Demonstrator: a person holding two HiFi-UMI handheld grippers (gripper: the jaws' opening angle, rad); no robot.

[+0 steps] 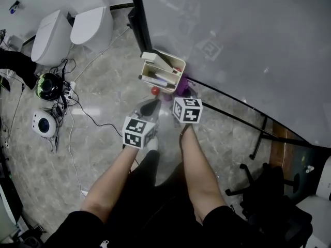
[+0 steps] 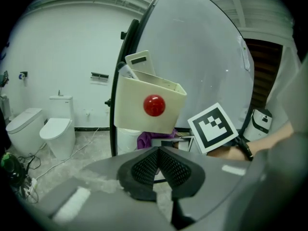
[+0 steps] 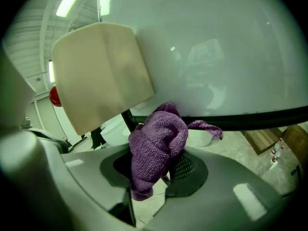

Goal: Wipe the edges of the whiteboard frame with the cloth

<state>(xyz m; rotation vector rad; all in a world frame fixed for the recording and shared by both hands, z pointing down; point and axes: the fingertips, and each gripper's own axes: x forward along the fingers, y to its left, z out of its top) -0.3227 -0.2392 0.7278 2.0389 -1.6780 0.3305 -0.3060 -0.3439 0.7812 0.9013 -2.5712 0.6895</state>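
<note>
The right gripper [image 3: 161, 173] clamps a purple cloth [image 3: 156, 143] near the whiteboard frame [image 3: 250, 120]. The left gripper [image 2: 158, 166] is closed on nothing.

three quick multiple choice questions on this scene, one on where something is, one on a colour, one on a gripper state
1. Where is the red ball?
A) on the floor
B) on the front of the cream tray
C) inside a toilet

2. What colour is the cloth?
A) purple
B) yellow
C) white

3. How is the left gripper?
A) wide open
B) shut on the cloth
C) shut, nothing in it

Answers:
1 B, the left gripper view shows it sitting on the tray's front wall.
2 A, it reads plainly purple in the right gripper view.
3 C, its jaws meet with nothing between them.
</note>
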